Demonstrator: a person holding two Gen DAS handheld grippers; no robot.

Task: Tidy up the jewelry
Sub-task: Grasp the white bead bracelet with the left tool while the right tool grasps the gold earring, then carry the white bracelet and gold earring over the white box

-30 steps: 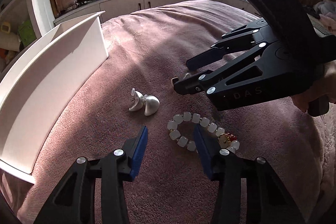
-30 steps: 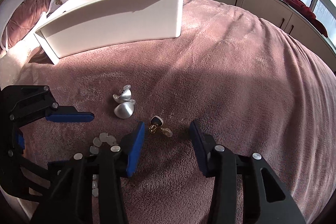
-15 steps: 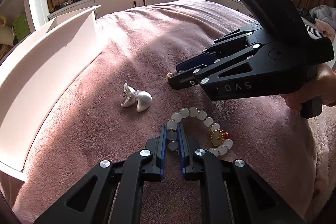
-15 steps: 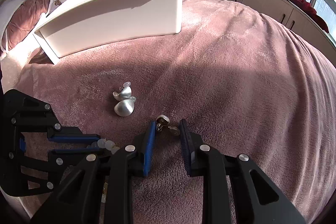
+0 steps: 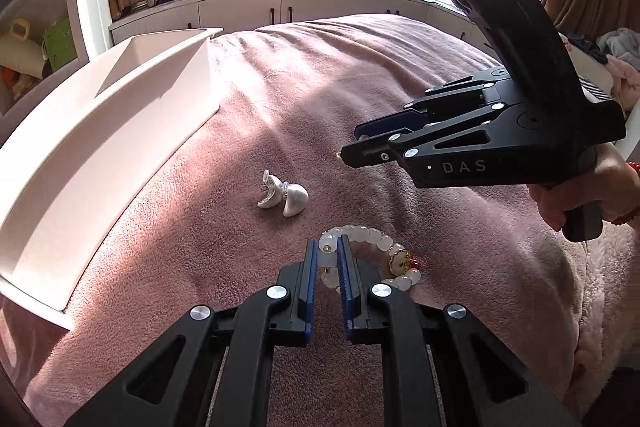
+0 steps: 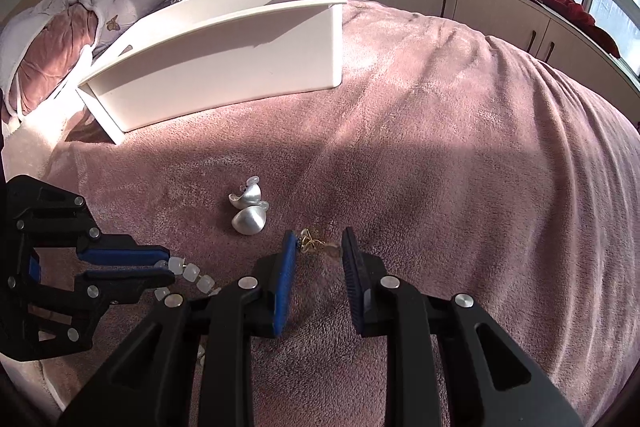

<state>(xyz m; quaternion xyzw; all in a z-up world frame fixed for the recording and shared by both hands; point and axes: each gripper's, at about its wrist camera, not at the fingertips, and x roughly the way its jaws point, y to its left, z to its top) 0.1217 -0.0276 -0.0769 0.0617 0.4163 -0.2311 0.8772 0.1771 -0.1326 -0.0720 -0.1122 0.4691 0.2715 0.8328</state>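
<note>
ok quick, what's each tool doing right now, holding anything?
Left tool: closed on the white bead bracelet.
Right tool: part closed around the small gold earring; a firm grip cannot be told.

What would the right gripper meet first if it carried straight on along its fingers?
Probably the small gold earring, which lies on the pink blanket at the tips of the right gripper, between its parted fingers. Past it the line runs over bare blanket; depth is hard to judge in the fisheye view.
</note>
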